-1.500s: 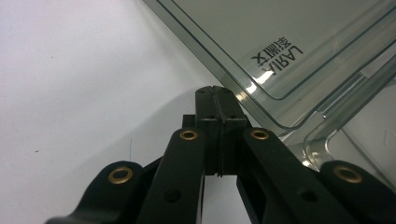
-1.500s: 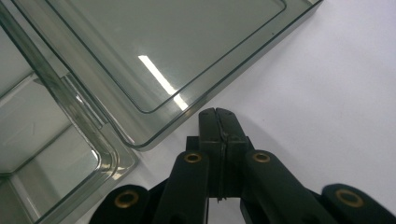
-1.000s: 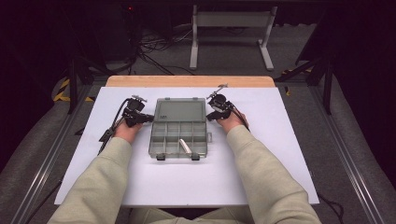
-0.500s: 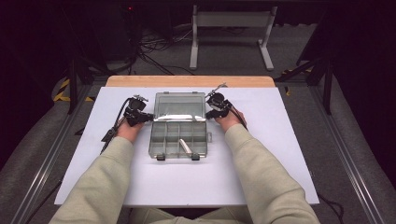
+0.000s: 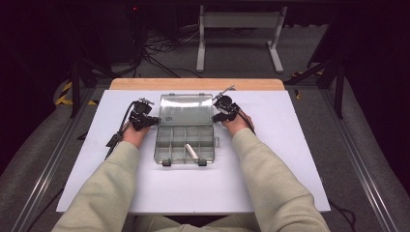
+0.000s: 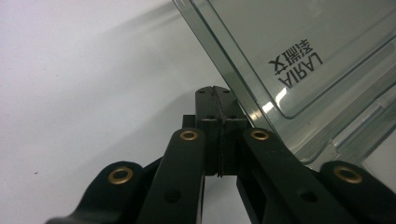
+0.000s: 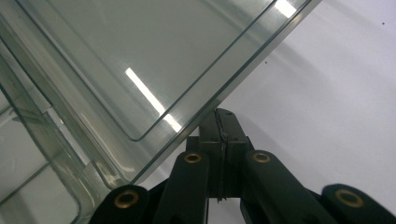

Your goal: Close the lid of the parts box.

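Note:
A clear plastic compartment box (image 5: 158, 151) lies mid-table with its lid (image 5: 186, 108) swung open and leaning back. A small white piece (image 5: 191, 151) rests in a front compartment. My left gripper (image 5: 154, 120) is shut with nothing between its jaws, and its tips sit against the lid's left edge. In the left gripper view the lid (image 6: 303, 46) rises just right of the shut left gripper (image 6: 215, 91). My right gripper (image 5: 215, 116) is shut and empty at the lid's right edge. In the right gripper view the lid (image 7: 140, 60) slopes above and left of the right gripper (image 7: 223, 114).
A white mat (image 5: 290, 154) covers the table, with a wooden strip (image 5: 193, 83) along the far edge. Two black latches (image 5: 166, 163) sit on the box's near side. Cables and a white stand (image 5: 237, 29) are on the floor beyond.
The lid's top edge has tipped farther back. Both grippers stayed shut at its two sides and barely shifted.

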`<move>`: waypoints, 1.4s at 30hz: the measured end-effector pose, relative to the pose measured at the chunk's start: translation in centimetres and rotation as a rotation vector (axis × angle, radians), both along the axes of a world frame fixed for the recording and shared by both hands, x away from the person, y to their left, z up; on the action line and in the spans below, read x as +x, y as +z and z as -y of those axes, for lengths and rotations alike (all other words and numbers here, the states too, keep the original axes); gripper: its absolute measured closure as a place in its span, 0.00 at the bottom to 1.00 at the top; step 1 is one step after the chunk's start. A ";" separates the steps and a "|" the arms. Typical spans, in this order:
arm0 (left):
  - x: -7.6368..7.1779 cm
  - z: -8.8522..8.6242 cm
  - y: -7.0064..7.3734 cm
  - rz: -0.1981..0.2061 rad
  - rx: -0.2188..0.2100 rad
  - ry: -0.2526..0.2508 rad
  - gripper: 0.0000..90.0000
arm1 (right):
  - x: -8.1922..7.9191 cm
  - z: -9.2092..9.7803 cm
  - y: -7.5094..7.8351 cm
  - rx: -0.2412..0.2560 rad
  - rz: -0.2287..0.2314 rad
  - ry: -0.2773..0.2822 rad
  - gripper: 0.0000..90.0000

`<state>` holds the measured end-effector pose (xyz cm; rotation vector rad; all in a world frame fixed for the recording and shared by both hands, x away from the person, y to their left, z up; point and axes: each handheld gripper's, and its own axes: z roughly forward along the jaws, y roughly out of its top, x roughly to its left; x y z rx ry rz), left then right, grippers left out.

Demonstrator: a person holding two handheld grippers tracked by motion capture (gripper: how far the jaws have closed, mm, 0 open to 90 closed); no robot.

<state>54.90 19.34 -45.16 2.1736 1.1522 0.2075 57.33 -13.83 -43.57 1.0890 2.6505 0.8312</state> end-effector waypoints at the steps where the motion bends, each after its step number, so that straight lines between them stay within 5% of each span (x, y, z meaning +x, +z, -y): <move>1: 0.0 0.0 0.0 0.001 -0.001 0.002 0.99 | 0.0 0.0 0.0 0.001 0.002 0.000 1.00; 42: -0.6 -0.6 1.9 0.104 -0.050 0.005 0.99 | -0.9 0.5 2.9 0.079 0.151 -0.024 1.00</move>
